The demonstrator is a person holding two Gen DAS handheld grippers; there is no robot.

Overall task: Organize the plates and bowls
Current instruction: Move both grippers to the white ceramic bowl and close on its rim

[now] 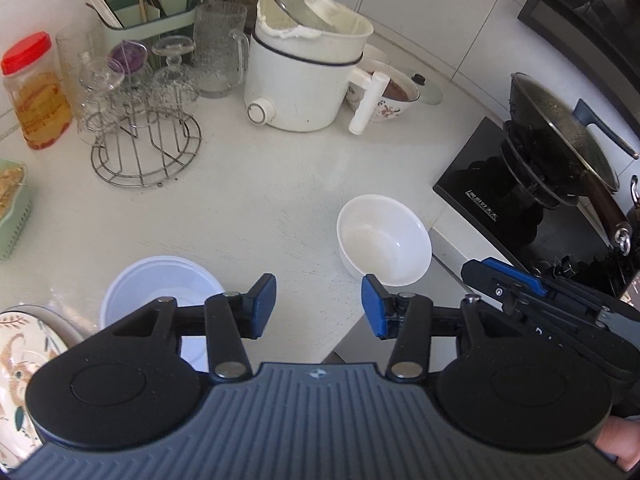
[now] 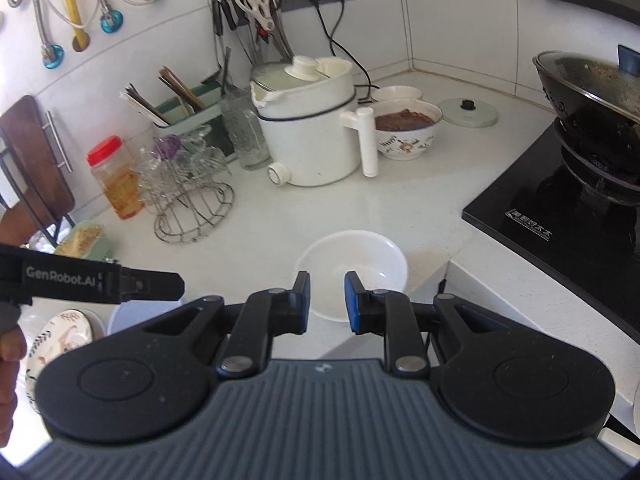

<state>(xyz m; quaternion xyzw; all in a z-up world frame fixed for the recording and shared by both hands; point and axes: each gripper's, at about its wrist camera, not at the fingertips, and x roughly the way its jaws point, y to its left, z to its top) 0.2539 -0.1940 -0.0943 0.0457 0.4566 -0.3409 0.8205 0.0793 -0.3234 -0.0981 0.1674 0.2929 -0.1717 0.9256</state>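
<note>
A plain white bowl (image 1: 384, 238) stands upright on the white counter near its front edge; it also shows in the right wrist view (image 2: 352, 268). My left gripper (image 1: 319, 306) is open and empty, above the counter edge between this bowl and a pale translucent bowl (image 1: 160, 292) at the lower left. A patterned plate (image 1: 24, 364) lies left of that; it shows in the right wrist view (image 2: 60, 340) too. My right gripper (image 2: 327, 302) is open with a narrow gap, empty, just in front of the white bowl's near rim.
A white electric pot (image 1: 308, 80) stands at the back, with a patterned bowl of brown food (image 2: 406, 130) and a glass lid (image 2: 468, 112) beside it. A wire rack of glasses (image 1: 144, 120), a red-capped jar (image 1: 34, 92) and a utensil holder (image 1: 148, 12) stand left. A wok on the black hob (image 1: 560, 140) is right.
</note>
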